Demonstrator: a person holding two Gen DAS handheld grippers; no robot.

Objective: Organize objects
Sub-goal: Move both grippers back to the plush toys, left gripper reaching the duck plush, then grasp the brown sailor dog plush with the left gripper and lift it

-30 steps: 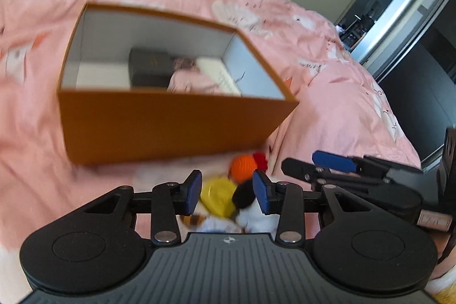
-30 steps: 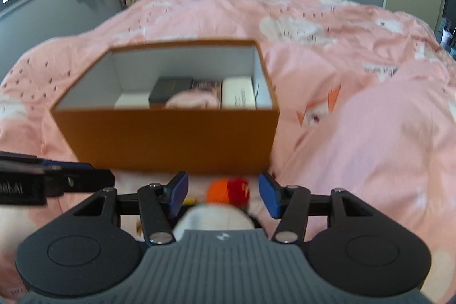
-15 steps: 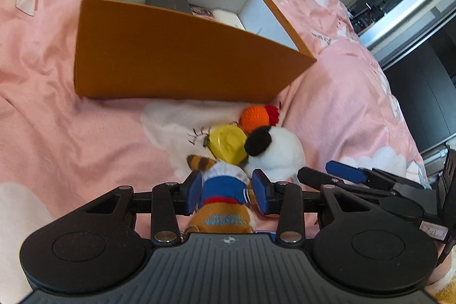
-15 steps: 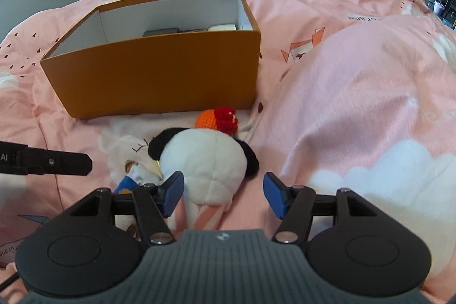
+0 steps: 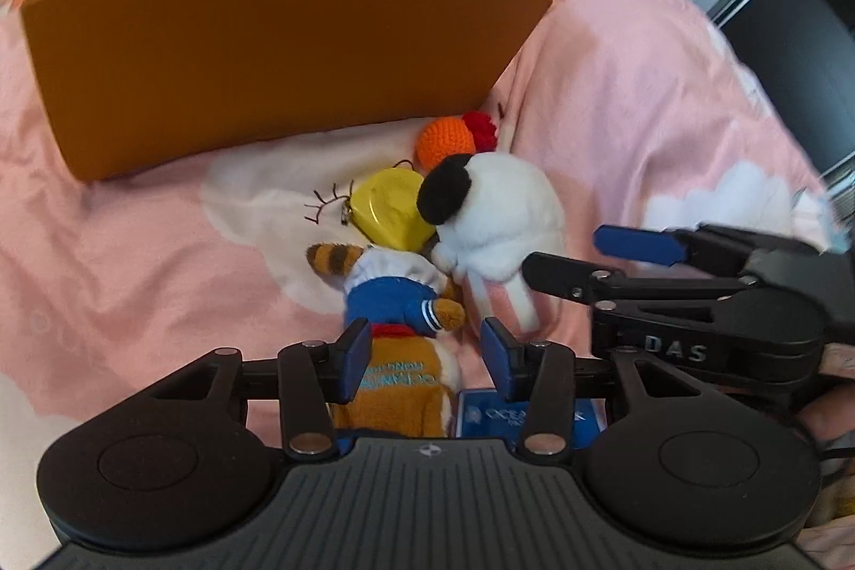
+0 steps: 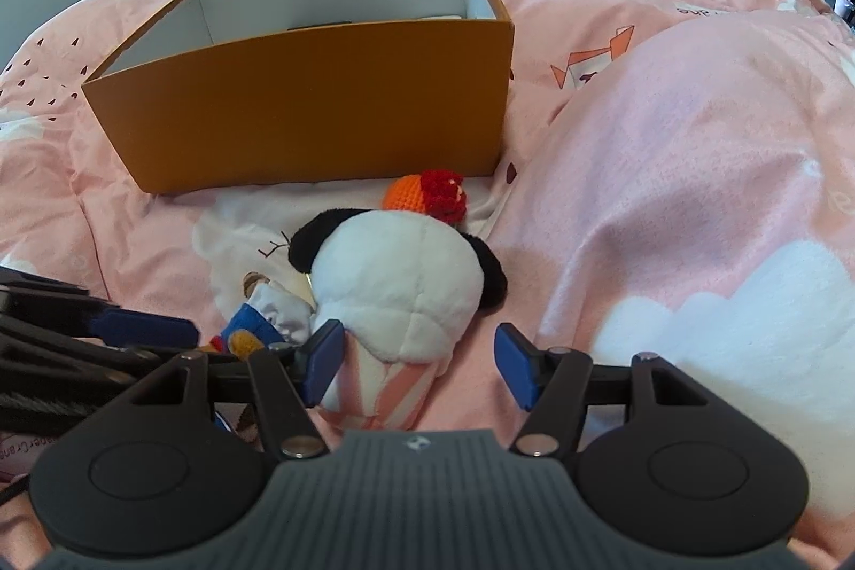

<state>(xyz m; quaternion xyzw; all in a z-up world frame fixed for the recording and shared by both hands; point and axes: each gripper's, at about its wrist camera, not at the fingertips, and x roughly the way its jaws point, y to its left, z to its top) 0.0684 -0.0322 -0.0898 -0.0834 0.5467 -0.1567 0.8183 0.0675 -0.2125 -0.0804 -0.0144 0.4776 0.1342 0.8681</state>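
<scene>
Two grippers spread | your left point(image 5: 426, 352) straddles raccoon point(image 5: 398, 297), right point(image 6: 418, 367) straddles panda point(image 6: 398, 284) | both lined up for box point(image 6: 320, 110) drop

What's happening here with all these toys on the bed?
A person holding a gripping tool in each hand is tidying soft toys off a pink bedspread, likely into the open orange cardboard box. The left tool is open around a small brown plush animal in a blue outfit. The right tool is open around a white plush toy with black ears. Neither toy is gripped or lifted yet.
</scene>
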